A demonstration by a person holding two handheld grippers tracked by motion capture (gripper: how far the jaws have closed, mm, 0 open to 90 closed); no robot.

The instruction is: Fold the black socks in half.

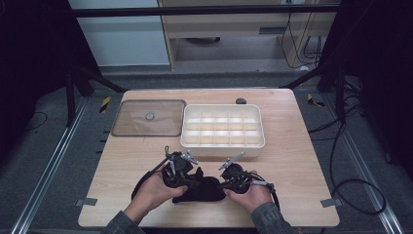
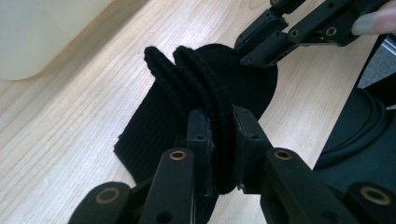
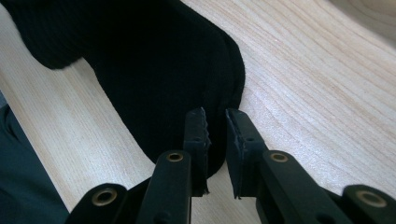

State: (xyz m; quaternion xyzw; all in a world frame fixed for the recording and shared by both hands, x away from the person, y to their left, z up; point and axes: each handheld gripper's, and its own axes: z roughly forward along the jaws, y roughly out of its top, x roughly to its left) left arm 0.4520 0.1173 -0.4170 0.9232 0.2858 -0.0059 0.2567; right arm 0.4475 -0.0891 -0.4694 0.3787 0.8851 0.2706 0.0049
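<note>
Black sock (image 2: 187, 93) cuffs are sitting pinched in the left tongs (image 2: 219, 140); right tongs (image 3: 217, 140), slightly spread, are straddling its edge. Next, probably folding it.

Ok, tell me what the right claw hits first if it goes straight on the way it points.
Most likely the black cloth. The right claw sits at the cloth's edge, jaws a little apart, with the cloth lying straight ahead on the table. Depth is unclear, so it may slide over the cloth.
</note>
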